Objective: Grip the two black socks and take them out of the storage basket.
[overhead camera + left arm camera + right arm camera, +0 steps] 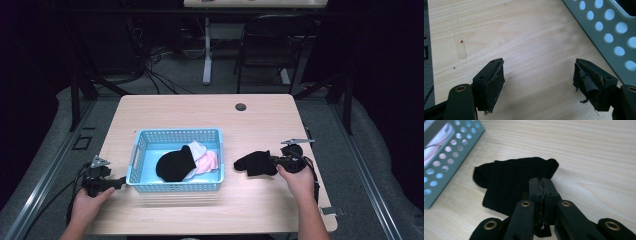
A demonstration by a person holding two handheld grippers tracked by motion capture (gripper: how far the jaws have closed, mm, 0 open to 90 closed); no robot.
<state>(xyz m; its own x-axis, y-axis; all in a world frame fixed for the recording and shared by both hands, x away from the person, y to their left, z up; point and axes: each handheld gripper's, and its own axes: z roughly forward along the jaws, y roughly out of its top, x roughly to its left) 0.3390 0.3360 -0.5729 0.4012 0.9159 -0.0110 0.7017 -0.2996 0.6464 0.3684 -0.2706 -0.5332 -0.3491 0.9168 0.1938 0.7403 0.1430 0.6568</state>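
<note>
You're working at the table [260, 107], emptying the blue basket [175, 186] sitting near left of centre. 3 pieces are waiting inside it. 1 black sock [256, 163] is lying right of it, your right gripper [543, 187] clenching its edge. Your left gripper [539, 75] is resting released beside the basket.

Wooden table [200, 112]: blue basket [175, 187] holding a black sock [174, 165] over white and pink cloth; left gripper [120, 181] by the basket's left wall; right gripper [272, 160] clamping a second black sock [255, 163], right of the basket
</note>
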